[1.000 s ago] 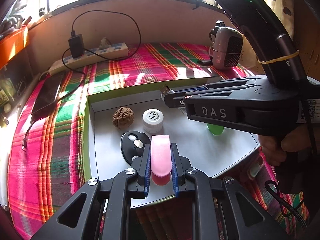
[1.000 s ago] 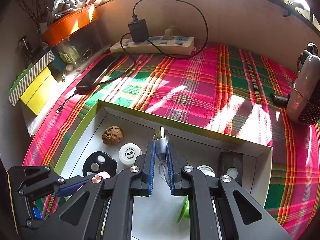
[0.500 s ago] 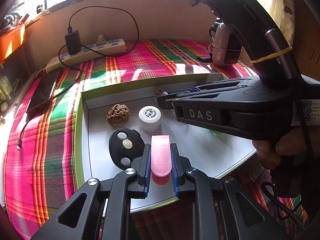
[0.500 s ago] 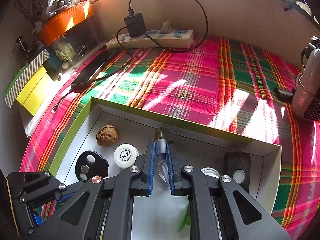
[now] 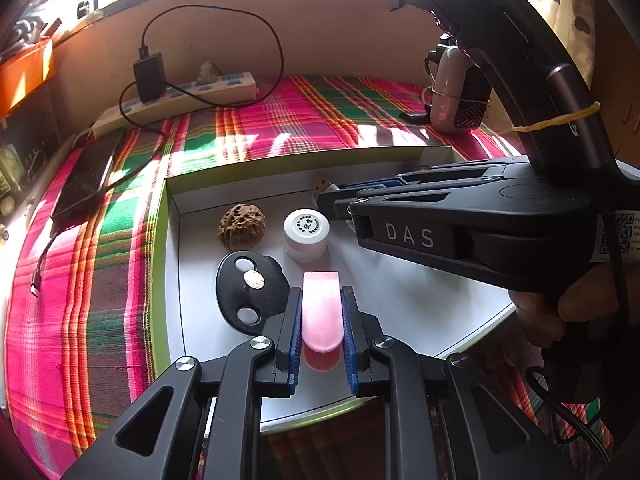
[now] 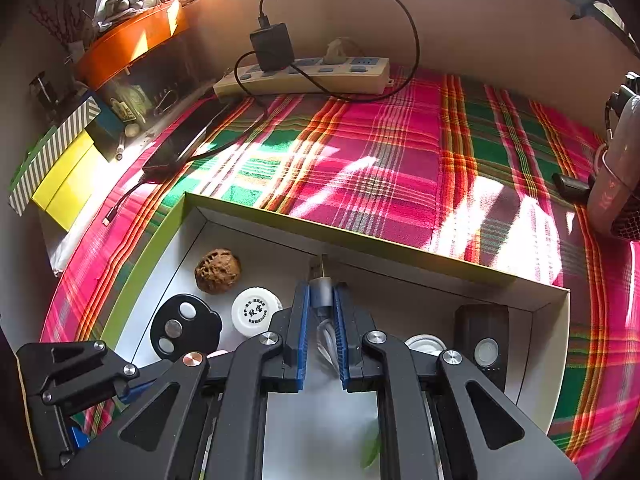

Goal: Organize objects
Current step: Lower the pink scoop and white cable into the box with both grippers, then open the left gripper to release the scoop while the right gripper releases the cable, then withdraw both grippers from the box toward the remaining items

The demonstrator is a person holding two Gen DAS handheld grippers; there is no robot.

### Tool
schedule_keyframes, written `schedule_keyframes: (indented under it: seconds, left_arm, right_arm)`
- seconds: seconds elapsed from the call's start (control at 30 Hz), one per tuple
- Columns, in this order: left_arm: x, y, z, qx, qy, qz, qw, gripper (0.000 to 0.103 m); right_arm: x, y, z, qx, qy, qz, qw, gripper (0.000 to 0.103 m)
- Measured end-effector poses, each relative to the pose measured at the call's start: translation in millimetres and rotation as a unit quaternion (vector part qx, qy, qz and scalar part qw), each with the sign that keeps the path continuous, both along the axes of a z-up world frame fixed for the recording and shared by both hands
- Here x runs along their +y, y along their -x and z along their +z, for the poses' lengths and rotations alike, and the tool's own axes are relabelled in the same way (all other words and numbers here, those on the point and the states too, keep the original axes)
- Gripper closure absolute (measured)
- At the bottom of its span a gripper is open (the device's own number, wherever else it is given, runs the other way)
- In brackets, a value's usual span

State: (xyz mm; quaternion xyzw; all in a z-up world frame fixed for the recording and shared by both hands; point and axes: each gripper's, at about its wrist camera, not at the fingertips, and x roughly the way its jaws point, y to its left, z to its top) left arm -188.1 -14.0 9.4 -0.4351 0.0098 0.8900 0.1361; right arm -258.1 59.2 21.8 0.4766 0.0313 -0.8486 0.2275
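A shallow white box with a green rim [image 5: 160, 216] [image 6: 168, 224] lies on the plaid cloth. My left gripper [image 5: 320, 300] is shut on a flat pink piece [image 5: 322, 312] held over the box floor. My right gripper [image 6: 322, 292] is shut on a USB cable plug [image 6: 321, 280], its white cord [image 6: 326, 340] hanging between the fingers; it crosses the left wrist view [image 5: 332, 196]. In the box lie a walnut [image 5: 241, 226] [image 6: 218, 271], a white jar [image 5: 306, 234] [image 6: 256, 310] and a black oval disc [image 5: 250, 288] [image 6: 184, 328].
A black block [image 6: 482, 340] and a white round item [image 6: 424, 344] sit at the box's right end. A power strip with charger [image 6: 304, 76], a phone [image 6: 188, 140], and a pink fan [image 5: 460, 96] sit on the cloth. Boxes [image 6: 60, 168] stand at left.
Both grippers have shifted a little left over the box while keeping their holds. The green item under the right gripper is now hidden in the left wrist view.
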Motion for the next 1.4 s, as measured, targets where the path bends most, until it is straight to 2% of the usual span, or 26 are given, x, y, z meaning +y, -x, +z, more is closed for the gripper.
schedule_keyframes:
  seconds: [0.6,0.83,1.4]
  left_arm:
    - [-1.8,-0.8,0.1,-0.002,0.002,0.001,1.0000,0.087]
    - [-4.0,-3.3,5.4,0.007,0.004,0.001,1.0000,0.082]
    - [-5.0,-27.5,23.8,0.032,0.016,0.007,0.9994,0.080]
  right_arm:
    - [0.7,-1.9,2.5,0.001,0.001,-0.005,1.000,0.090]
    - [2.2,-9.2,11.4,0.012,0.001,-0.007,1.000,0.086]
    - [16.4,-43.3,37.3,0.045,0.010,-0.025,0.999,0.086]
